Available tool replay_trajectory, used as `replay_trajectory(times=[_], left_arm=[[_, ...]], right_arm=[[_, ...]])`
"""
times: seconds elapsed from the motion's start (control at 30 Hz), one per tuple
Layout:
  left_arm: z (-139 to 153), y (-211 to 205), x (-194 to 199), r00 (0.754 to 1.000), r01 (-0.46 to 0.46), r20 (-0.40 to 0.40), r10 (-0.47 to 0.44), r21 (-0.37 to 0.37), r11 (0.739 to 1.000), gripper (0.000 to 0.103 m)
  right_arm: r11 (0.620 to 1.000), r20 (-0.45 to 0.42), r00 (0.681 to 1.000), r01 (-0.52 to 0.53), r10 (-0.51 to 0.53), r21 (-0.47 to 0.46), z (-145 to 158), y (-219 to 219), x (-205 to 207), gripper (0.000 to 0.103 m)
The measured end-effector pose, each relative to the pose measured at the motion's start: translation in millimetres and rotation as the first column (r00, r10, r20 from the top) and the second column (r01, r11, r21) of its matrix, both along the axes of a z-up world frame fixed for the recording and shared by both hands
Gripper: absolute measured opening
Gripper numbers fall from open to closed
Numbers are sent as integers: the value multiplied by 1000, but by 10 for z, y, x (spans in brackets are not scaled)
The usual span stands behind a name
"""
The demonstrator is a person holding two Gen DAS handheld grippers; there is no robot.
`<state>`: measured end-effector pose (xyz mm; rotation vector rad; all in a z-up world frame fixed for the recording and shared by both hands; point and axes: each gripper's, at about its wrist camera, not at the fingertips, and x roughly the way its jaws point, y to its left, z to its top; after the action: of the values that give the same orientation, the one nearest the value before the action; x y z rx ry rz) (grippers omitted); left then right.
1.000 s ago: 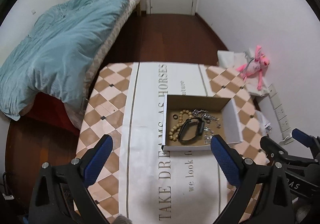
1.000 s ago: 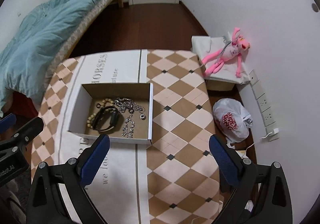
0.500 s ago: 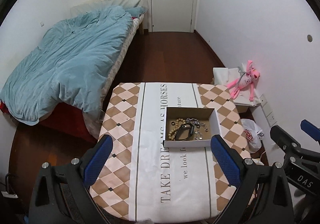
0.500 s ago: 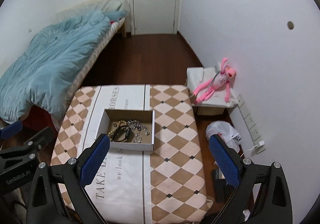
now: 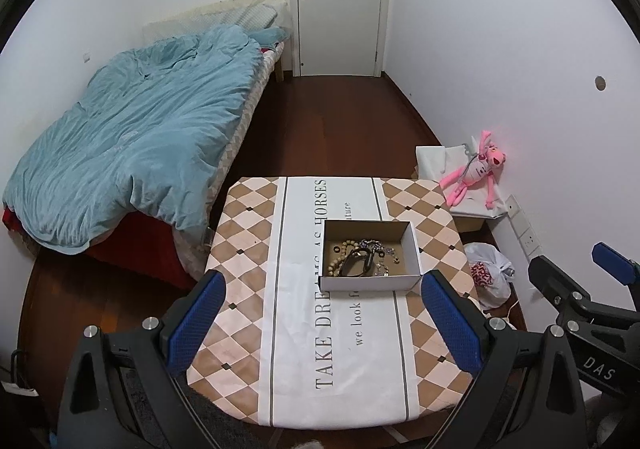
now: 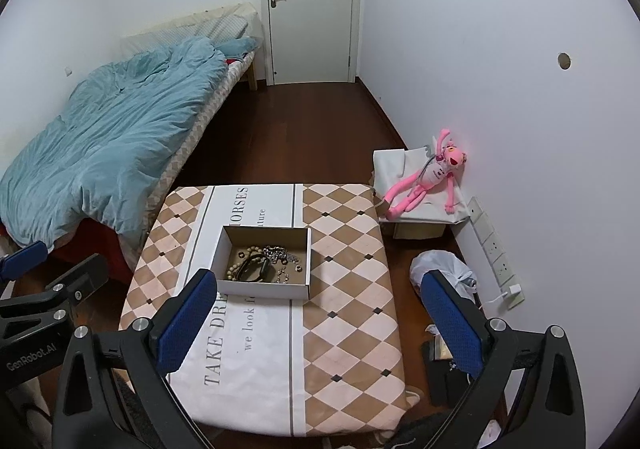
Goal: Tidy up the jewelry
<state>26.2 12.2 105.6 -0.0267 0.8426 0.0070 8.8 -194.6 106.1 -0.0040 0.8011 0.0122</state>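
An open cardboard box [image 5: 412,249] [image 6: 308,261] sits on the checkered tablecloth of the table [image 5: 248,225] [image 6: 352,249]. Inside lie a beaded bracelet [image 5: 340,253] [image 6: 234,267], a black band [image 5: 358,264] [image 6: 252,269] and silver chains with small rings [image 5: 380,249] [image 6: 282,259]. My left gripper [image 5: 322,323] is open and empty, held high above and well back from the table. My right gripper [image 6: 320,323] is open and empty, likewise high and back. The right gripper also shows in the left wrist view [image 5: 610,269], and the left gripper in the right wrist view [image 6: 24,259].
A bed with a blue duvet [image 5: 132,153] stands left of the table. A pink plush toy [image 6: 432,173] lies on a white-covered box by the right wall. A white plastic bag [image 6: 440,273] sits on the floor near wall sockets [image 6: 492,245]. A door [image 5: 340,1] is at the far end.
Both grippers have pulled up and back from the box. The table and box look much smaller and more of the room shows. The jewelry has not moved.
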Motion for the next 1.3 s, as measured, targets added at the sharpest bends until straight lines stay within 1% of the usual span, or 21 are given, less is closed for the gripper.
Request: replay_trajectory(times=[0.1, 0.3, 0.4, 0.63, 0.87, 1.07, 1.3], left_arm=[[-32, -26, 30, 1000, 4, -17, -4, -3, 1000, 100], [-153, -42, 244, 997, 7, -70, -9, -27, 1000, 100], [-183, -49, 365, 997, -1, -77, 0, -14, 1000, 100], [-318, -31, 686, 991, -15, -136, 16, 8, 1000, 100], [-474, -51, 920, 983, -12, -185, 16, 26, 1000, 100], [-646, -42, 1056, 973, -22, -229, 28, 29, 999, 100], [-758, -32, 1098, 966, -27, -257, 34, 31, 999, 100]], right_arm=[[1000, -13, 1000, 1, -1, 0, -19, -29, 29, 103], [1000, -39, 999, 12, -12, -3, -67, -47, 215, 103], [1000, -43, 999, 17, -18, -19, -85, -43, 352, 103], [999, -84, 996, 27, -29, -36, -219, -47, 755, 103], [998, -156, 987, 26, -35, -61, -473, -47, 1127, 103], [998, -215, 976, 16, -30, -67, -681, -27, 1285, 103], [997, -247, 969, 14, -31, -71, -791, -24, 1335, 103]])
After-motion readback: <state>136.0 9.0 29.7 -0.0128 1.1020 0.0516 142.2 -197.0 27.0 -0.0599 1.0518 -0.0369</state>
